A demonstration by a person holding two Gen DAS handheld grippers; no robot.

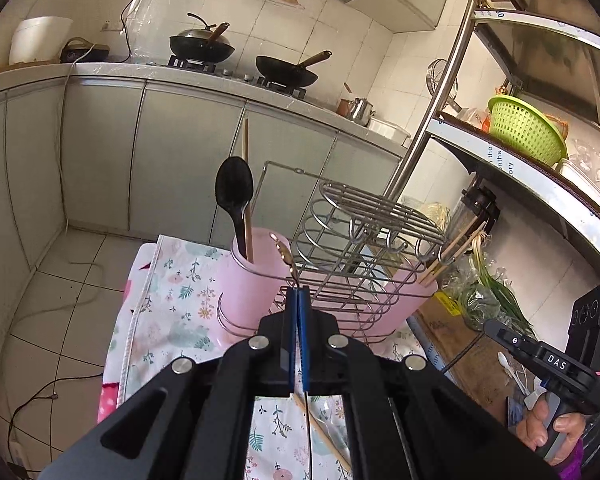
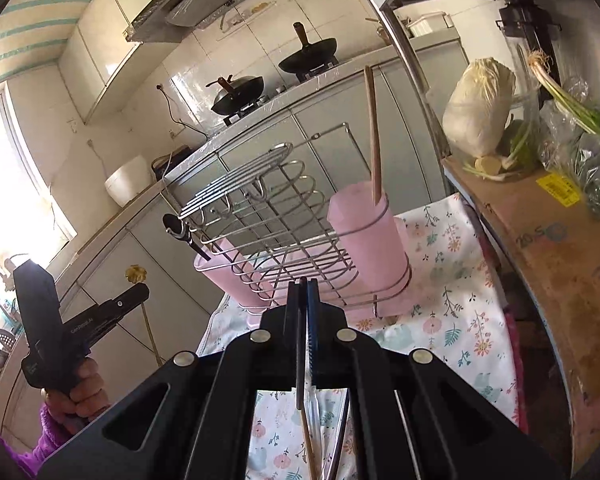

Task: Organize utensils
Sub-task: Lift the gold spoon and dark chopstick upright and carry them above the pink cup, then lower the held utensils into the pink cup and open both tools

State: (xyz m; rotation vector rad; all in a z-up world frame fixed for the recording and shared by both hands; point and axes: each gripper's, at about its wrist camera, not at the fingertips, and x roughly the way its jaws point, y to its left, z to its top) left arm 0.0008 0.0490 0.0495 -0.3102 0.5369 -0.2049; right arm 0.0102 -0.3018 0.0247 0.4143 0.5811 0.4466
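Note:
A wire rack (image 1: 360,240) with two pink cups stands on the floral tablecloth (image 1: 172,292). The left cup (image 1: 256,280) holds a black spoon (image 1: 234,192) and a chopstick (image 1: 245,184). Chopsticks (image 1: 448,256) lean out of the right cup (image 2: 364,240). My left gripper (image 1: 299,292) is raised before the rack, shut on a thin utensil with a gold ornamental end (image 1: 284,254). My right gripper (image 2: 303,284) is also lifted, shut on a thin dark utensil (image 2: 299,360). A loose chopstick (image 1: 320,428) lies on the cloth below.
A metal shelf (image 1: 520,152) with a green basket (image 1: 526,128) rises on the right. Beside the table, a cardboard box (image 2: 540,240) carries greens and a cabbage (image 2: 480,104). Two woks (image 1: 288,70) sit on the far counter. Cables trail on the tiled floor.

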